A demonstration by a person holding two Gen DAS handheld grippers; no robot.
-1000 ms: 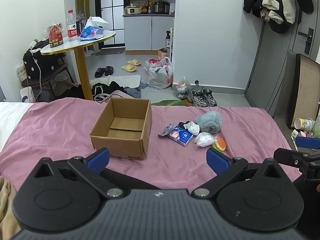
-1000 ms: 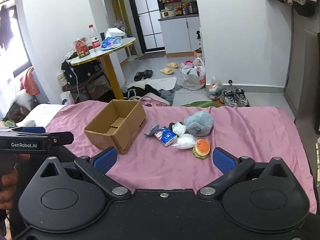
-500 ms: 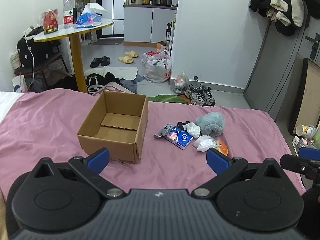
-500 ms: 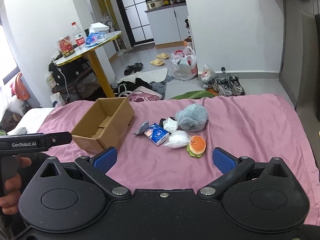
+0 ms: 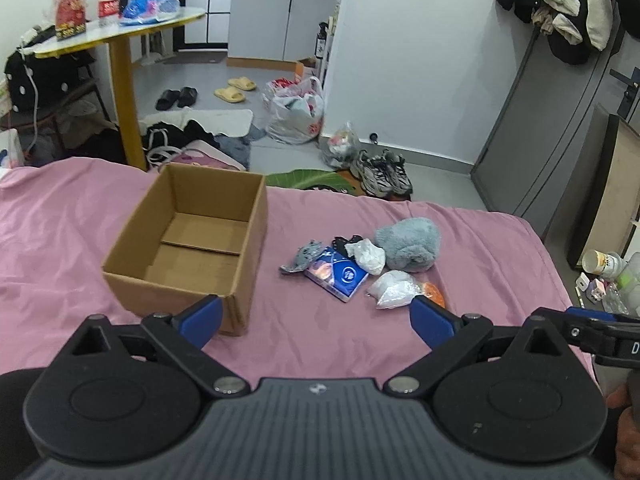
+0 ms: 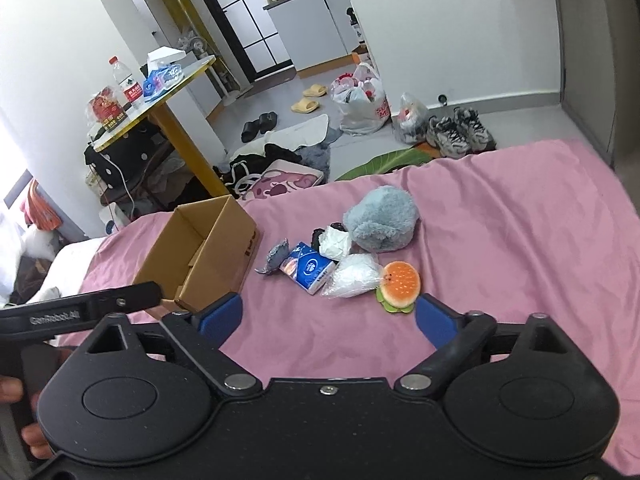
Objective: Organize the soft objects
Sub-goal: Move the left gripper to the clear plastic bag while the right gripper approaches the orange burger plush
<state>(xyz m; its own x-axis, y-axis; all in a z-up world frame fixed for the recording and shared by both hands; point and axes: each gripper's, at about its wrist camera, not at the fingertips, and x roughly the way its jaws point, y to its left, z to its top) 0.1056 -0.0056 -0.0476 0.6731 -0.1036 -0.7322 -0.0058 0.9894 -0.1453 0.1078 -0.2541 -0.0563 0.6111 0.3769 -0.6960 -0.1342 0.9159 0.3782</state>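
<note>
The box (image 5: 188,240) sits open and empty on the bed (image 5: 60,216), well back from its foot. The soft toys (image 6: 348,256) lie clustered just right of it, bare sheet all round. Left fingers (image 5: 316,320) spread, empty; right fingers (image 6: 328,318) closing on nothing.

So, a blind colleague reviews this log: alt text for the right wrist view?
Open right gripper, jaws closing on nothing, above a pink bed with a burger toy, tissue pack and grey plush. An empty box sits left of them.
</note>
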